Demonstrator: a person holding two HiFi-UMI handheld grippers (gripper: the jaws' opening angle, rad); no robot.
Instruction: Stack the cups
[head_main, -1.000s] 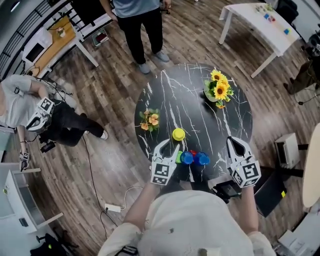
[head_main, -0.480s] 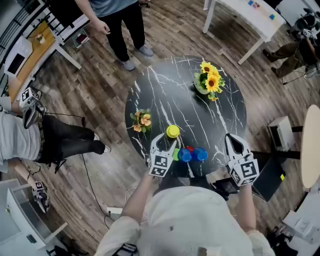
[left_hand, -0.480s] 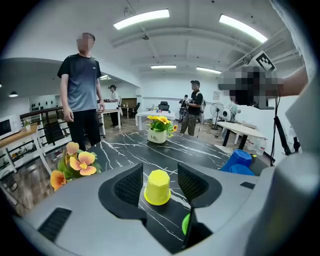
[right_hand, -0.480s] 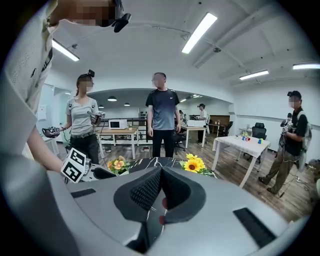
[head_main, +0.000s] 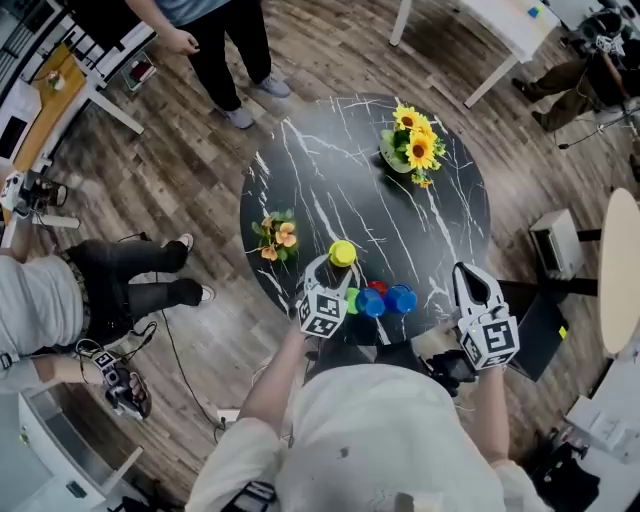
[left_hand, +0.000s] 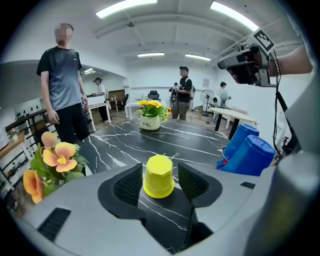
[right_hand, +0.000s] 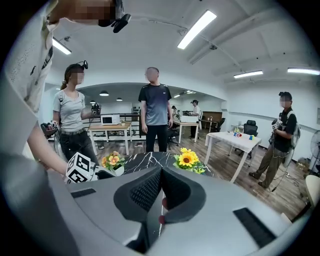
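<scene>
A yellow cup stands upside down on the black marble table, near its front edge. My left gripper reaches it from the near side. In the left gripper view the yellow cup sits between the left gripper's pads with a gap on each side; its jaws have just been opening. Two blue cups lie beside it, with a green cup and a red one partly hidden; the blue cups show at right. My right gripper hovers off the table's right front, shut and empty.
A vase of sunflowers stands at the table's far right and a small pot of orange flowers at its left edge. People stand and sit on the wood floor around. A white table is at the back right.
My left gripper has come down and forward, so its open jaws now flank the yellow cup. The right gripper has hardly moved. The head view has shifted slightly.
</scene>
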